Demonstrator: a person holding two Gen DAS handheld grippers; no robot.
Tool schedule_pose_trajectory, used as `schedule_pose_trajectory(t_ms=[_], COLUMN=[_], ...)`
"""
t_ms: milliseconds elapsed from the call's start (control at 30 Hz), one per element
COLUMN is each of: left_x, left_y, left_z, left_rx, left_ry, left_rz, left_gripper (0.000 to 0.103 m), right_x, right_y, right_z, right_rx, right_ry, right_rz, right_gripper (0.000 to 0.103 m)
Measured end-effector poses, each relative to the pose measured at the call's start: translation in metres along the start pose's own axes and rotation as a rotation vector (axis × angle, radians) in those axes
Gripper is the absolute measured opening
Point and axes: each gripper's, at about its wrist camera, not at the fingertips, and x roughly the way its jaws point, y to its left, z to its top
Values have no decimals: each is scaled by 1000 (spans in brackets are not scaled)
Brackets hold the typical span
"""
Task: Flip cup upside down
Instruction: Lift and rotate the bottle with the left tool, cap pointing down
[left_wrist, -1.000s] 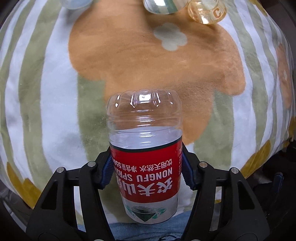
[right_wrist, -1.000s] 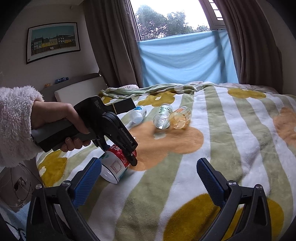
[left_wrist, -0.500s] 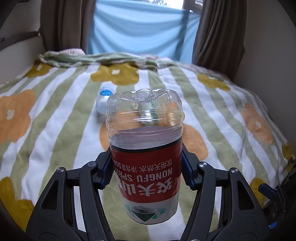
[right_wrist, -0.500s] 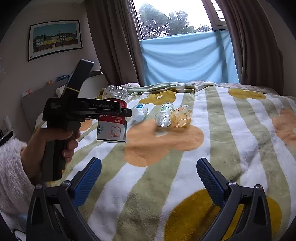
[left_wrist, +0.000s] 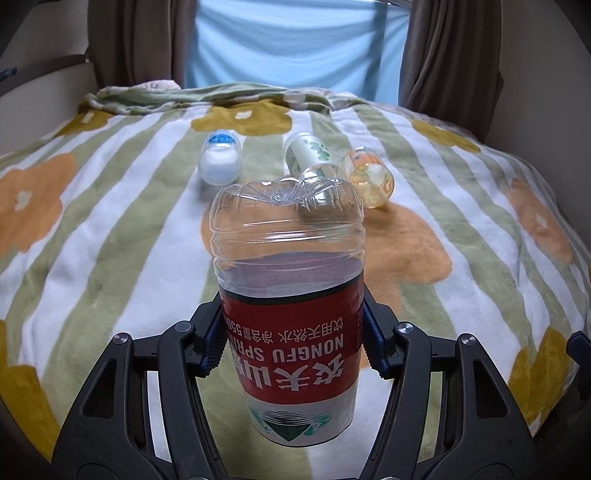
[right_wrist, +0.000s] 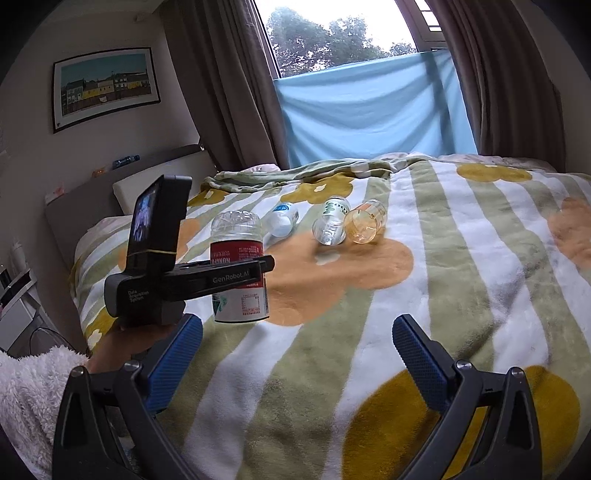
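**Red-labelled cup held bottom-up over the bed**

Clear plastic is filling the centre of my left wrist view: the cup (left_wrist: 291, 314), cut from a water bottle, is sitting bottom-up between my left gripper (left_wrist: 293, 343) pads, its red label reading upside down. My left gripper is clamping it on both sides of the label. In the right wrist view the cup (right_wrist: 239, 271) is showing at centre left, its open rim just above the striped flower blanket (right_wrist: 461, 280); whether it is touching, I cannot tell. My right gripper (right_wrist: 297, 354) is hanging wide apart and empty at the lower edge. Three other cups are lying on their sides further up the frame: a blue-labelled one (left_wrist: 219, 162), a green-labelled one (left_wrist: 310, 157) and an amber one (left_wrist: 369, 177).
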Motion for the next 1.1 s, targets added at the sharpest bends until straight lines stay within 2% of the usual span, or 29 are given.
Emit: schedule_pose_trajectory(t_ms=[533,767,800,867,900,933,1100], left_x=[-19,-24,-24,-23,-23,-25,-30], left_y=[-7,-7,-7,-6,-6,-5,-7], left_z=[-22,-27,-27,-27,-27,-28,-24], left_rx=[85,90,87,73,64,58,78], left_ry=[42,34,36,47,44,30,-2], left_rz=[-8,-11,-10,-13,-11,-10,2], left_gripper=[58,58,60,75,90,98,102], right_x=[9,10,10,10,10,10,12], right_y=[4,5,5,5,5,5,5], right_z=[-5,-6,-6,-6,-6,-6,-8], right_rx=[-3,0,1,1,1,1,1], right_ry=[26,29,30,30,30,31,34], right_rz=[15,17,18,17,18,19,18], right_gripper=[103,103,103,103,103,103,103])
